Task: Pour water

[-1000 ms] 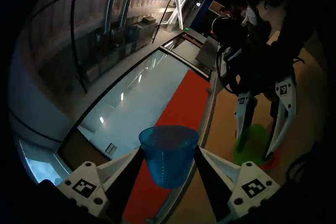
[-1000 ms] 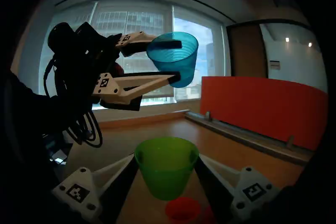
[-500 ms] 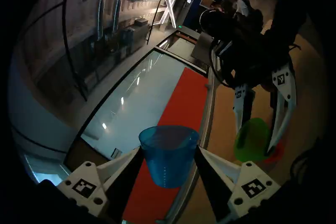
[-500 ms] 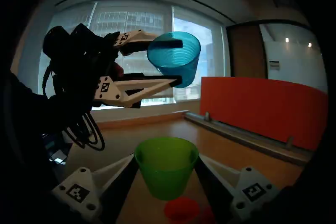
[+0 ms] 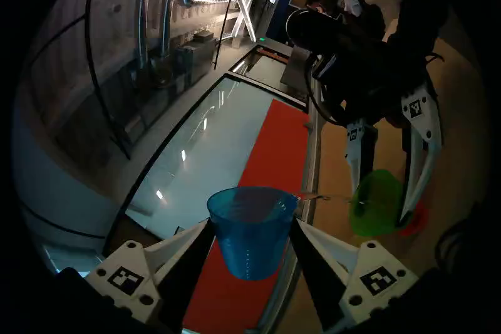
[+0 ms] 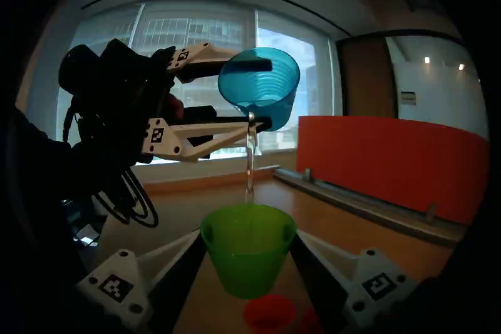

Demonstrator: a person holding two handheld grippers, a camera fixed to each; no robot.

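Tipped further, blue cup [image 6: 258, 86] spills water [image 6: 250, 158] into green cup [image 6: 248, 262] in right gripper [image 6: 248, 238].

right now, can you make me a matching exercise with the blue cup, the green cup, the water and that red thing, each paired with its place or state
Things:
1. blue cup
2. green cup
3. water stream
4. red object

Places or states:
A. upright, between the jaws of the right gripper
B. lowest of all, just under the green cup
C. tipped over, between the jaws of the left gripper
D. falling from one cup into the other

Pairs: 1-C, 2-A, 3-D, 4-B
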